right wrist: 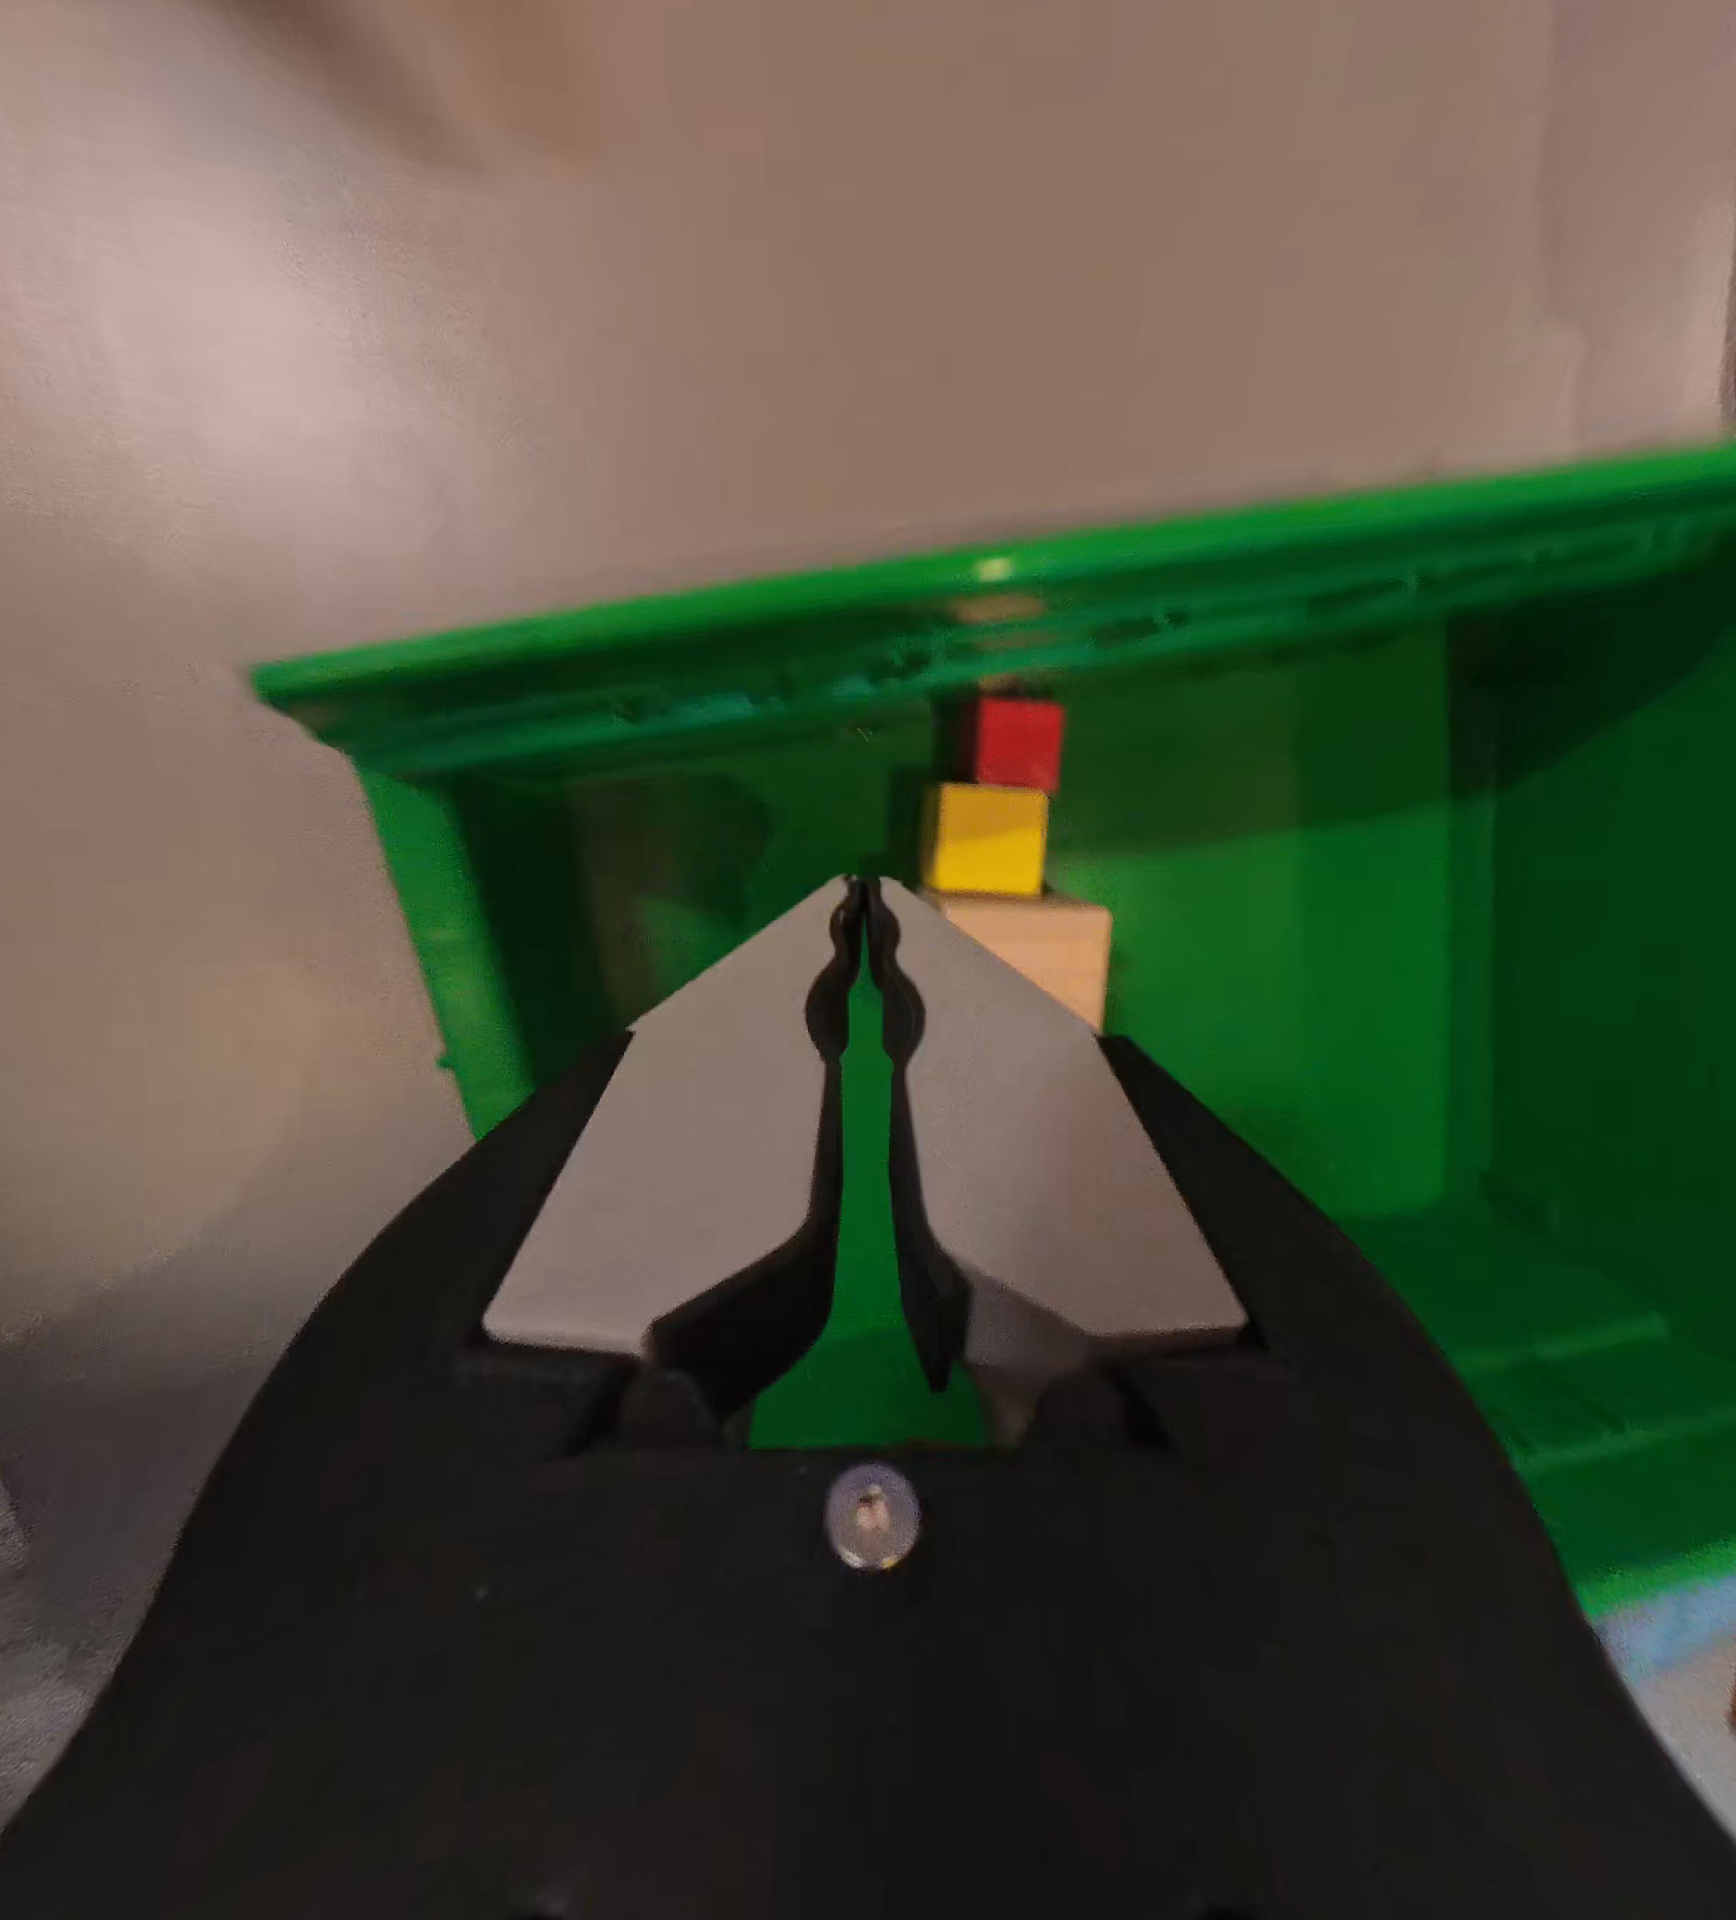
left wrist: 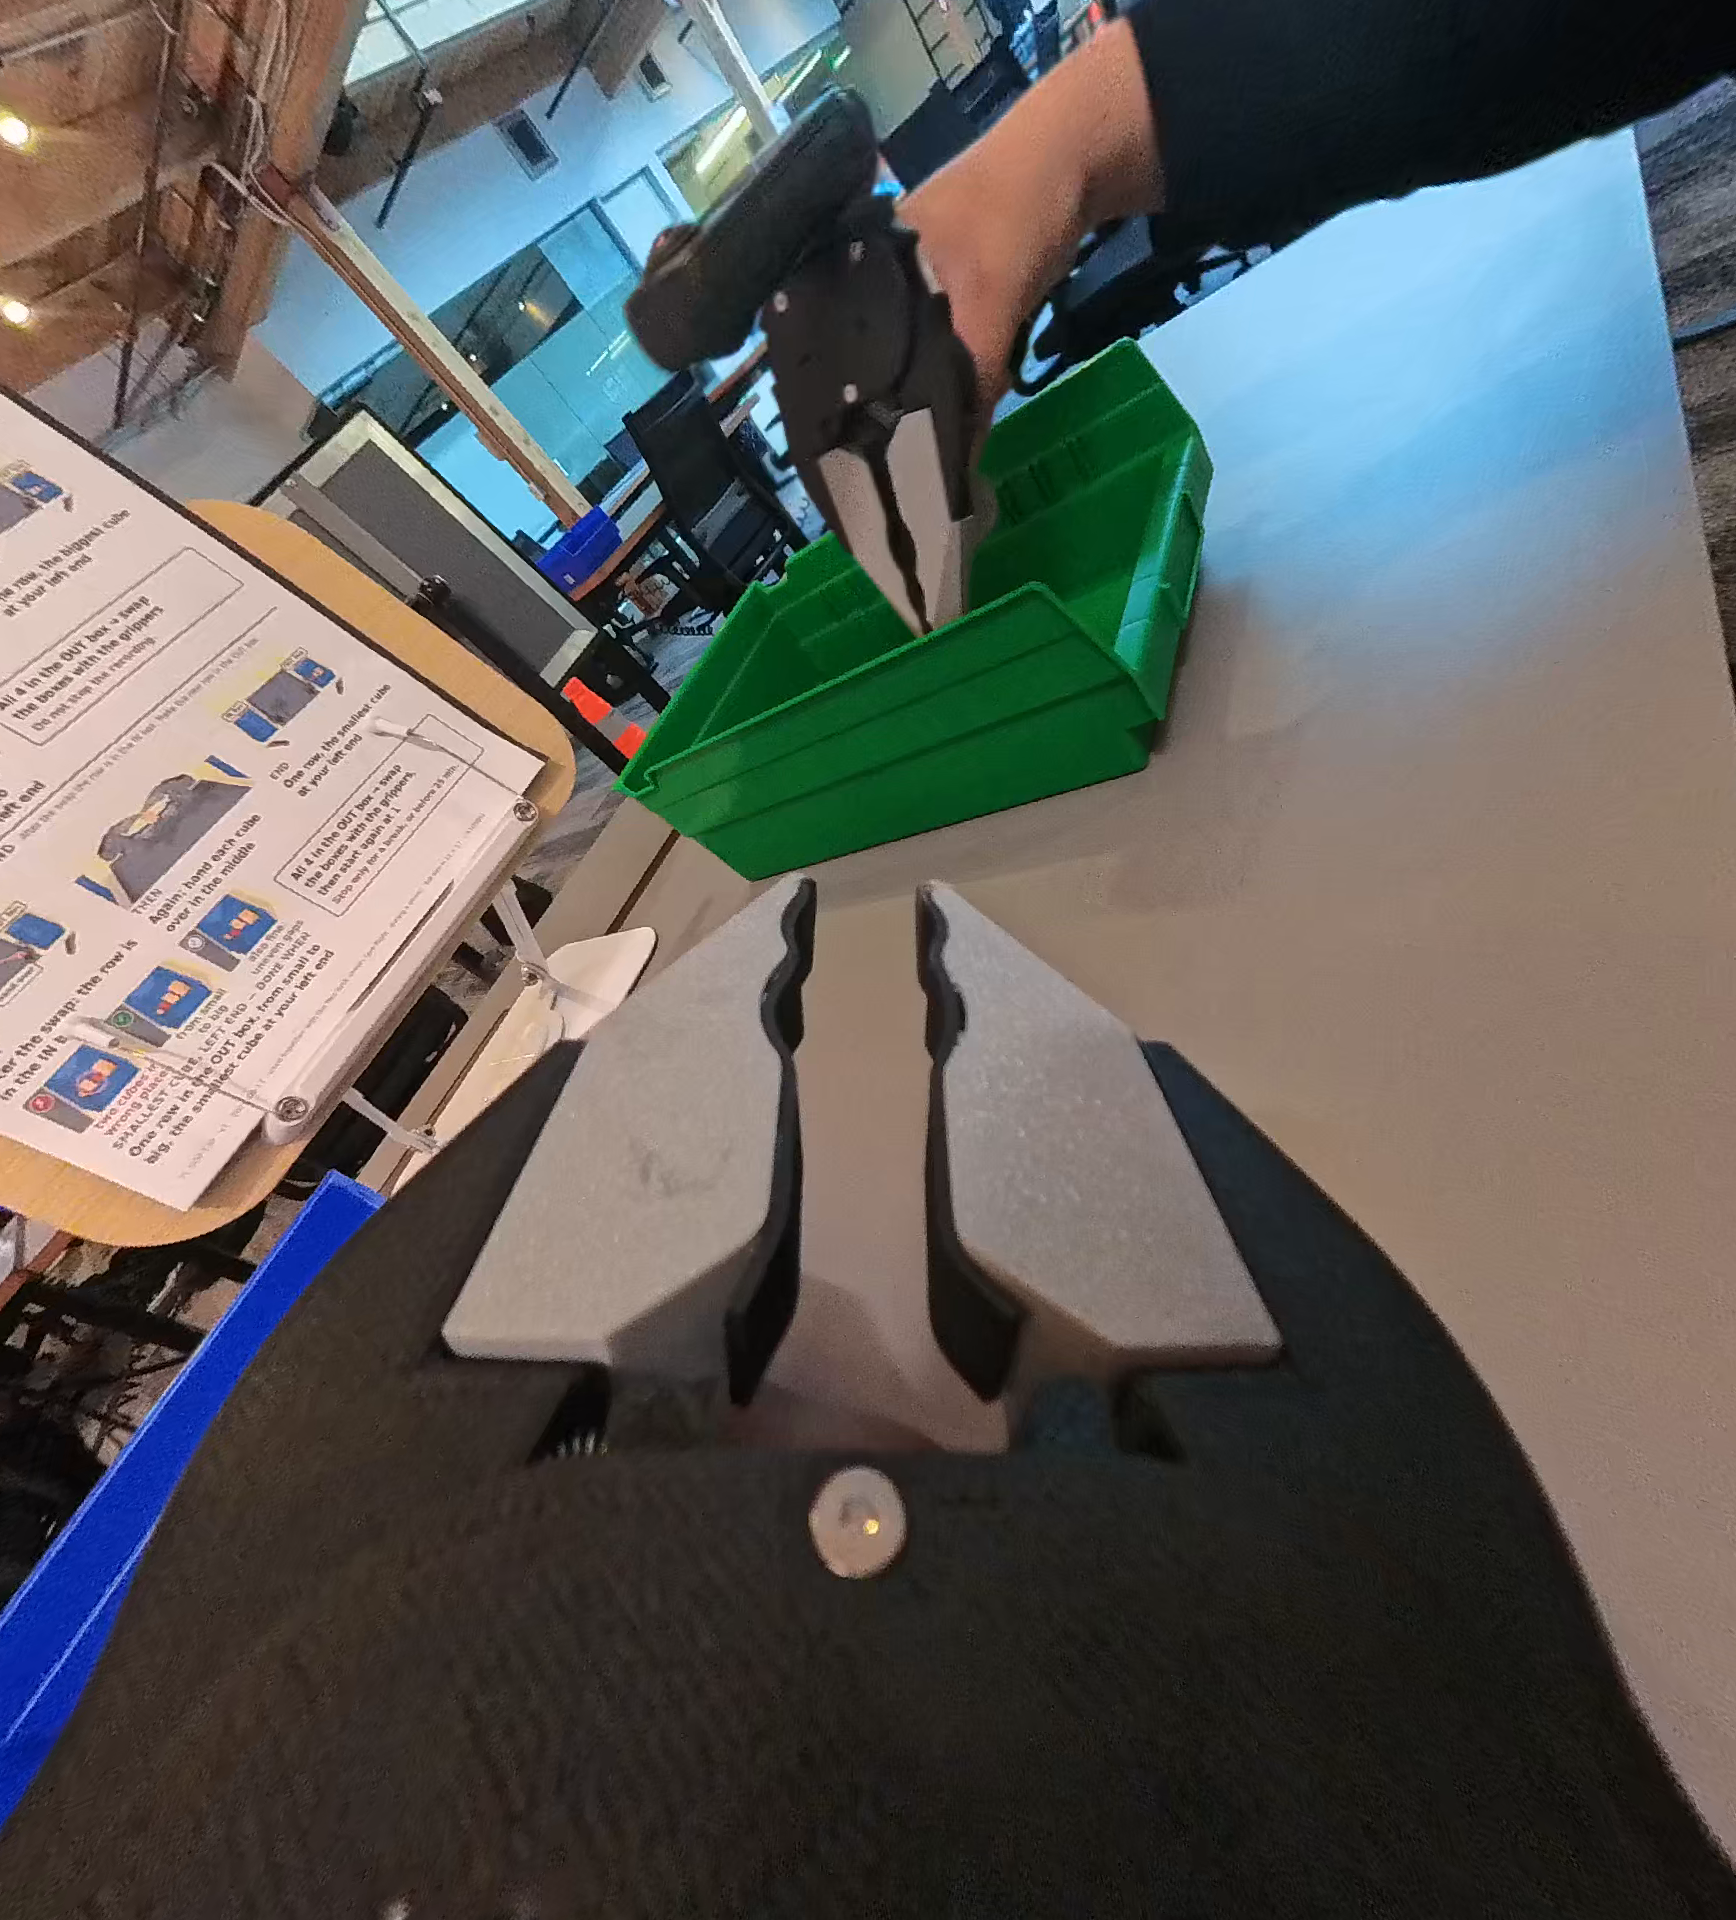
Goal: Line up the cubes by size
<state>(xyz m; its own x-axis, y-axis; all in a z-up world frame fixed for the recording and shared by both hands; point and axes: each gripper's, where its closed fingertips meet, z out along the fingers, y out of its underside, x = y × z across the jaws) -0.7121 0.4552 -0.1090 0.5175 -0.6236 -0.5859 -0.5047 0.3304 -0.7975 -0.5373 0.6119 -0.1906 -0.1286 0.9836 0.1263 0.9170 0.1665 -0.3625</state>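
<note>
Office bench | green bin: red cube, yellow cube, wood cube rowed | right gripper closed empty inside bin | left gripper narrow, idle | next: likely open, nudge gaps.

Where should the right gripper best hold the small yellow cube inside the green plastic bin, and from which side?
Probably from above, closing on the two free side faces of the yellow cube. A red cube and a pale wooden cube sit close before and behind it in the green bin. The right gripper, now shut, must open first.
</note>
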